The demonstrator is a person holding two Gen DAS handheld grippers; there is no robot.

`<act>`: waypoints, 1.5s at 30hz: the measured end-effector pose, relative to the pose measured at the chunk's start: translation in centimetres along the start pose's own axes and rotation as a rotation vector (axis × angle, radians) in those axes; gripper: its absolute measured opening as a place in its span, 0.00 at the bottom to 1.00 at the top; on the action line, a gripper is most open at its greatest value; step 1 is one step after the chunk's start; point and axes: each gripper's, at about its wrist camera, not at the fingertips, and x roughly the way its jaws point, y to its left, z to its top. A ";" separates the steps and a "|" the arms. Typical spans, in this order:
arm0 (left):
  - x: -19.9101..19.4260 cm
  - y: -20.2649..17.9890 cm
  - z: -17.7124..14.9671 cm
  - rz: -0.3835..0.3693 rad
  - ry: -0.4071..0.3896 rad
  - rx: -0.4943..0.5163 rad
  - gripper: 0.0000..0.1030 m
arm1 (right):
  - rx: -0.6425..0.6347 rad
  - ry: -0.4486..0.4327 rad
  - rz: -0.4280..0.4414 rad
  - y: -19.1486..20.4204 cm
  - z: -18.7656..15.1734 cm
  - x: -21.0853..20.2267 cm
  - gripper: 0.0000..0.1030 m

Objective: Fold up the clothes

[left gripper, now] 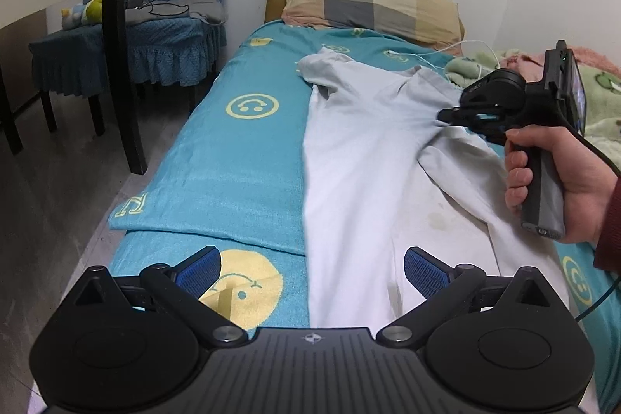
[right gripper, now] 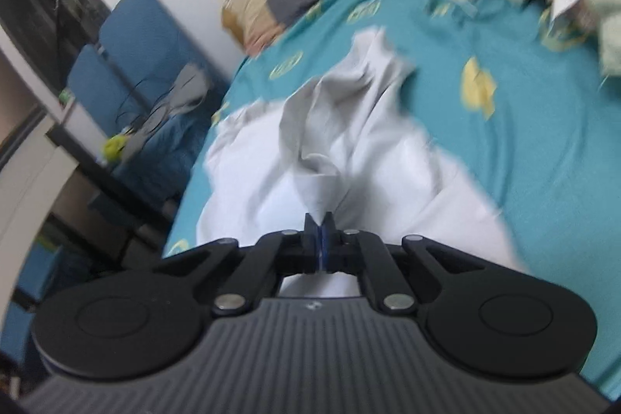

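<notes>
Shirt fold pinched in right claw; left claw spread.

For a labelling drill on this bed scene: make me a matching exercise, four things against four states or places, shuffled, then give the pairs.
Column one:
1. left gripper
2. right gripper
3. pillow
4. green blanket

Column two:
A. bunched on the bed's right side
B. open, holding nothing
C. at the head of the bed, by the wall
D. shut on the white shirt

Pairs: 1-B, 2-D, 3-C, 4-A
</notes>
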 end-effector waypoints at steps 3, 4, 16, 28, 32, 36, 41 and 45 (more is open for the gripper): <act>0.6 -0.1 -0.1 0.006 0.020 0.006 0.99 | 0.051 0.013 -0.034 -1.9 -0.1 0.4 0.04; 0.7 -0.1 -0.1 0.008 0.020 0.008 0.99 | 0.067 0.018 -0.034 -2.4 -0.2 0.4 0.05; -1.4 -1.5 -0.7 0.043 -0.008 0.072 0.99 | -0.017 0.041 0.007 3.1 -2.9 -11.8 0.75; -5.9 -4.1 -1.9 0.055 0.046 0.199 0.98 | -0.082 0.042 -0.027 4.7 -10.6 -25.3 0.79; -6.9 -2.2 -1.6 0.034 0.173 0.139 0.95 | -0.056 0.022 -0.019 3.9 -9.8 -25.0 0.79; -7.1 0.0 -1.9 -0.005 0.342 0.034 0.90 | 0.012 0.059 -0.010 2.2 -9.6 -23.9 0.79; -7.1 0.7 -2.8 -0.002 0.514 0.012 0.75 | 0.064 0.066 0.026 1.0 -9.3 -24.0 0.79; -7.5 -0.7 -3.2 0.022 0.550 0.115 0.66 | 0.101 0.074 0.046 0.4 -9.1 -24.0 0.79</act>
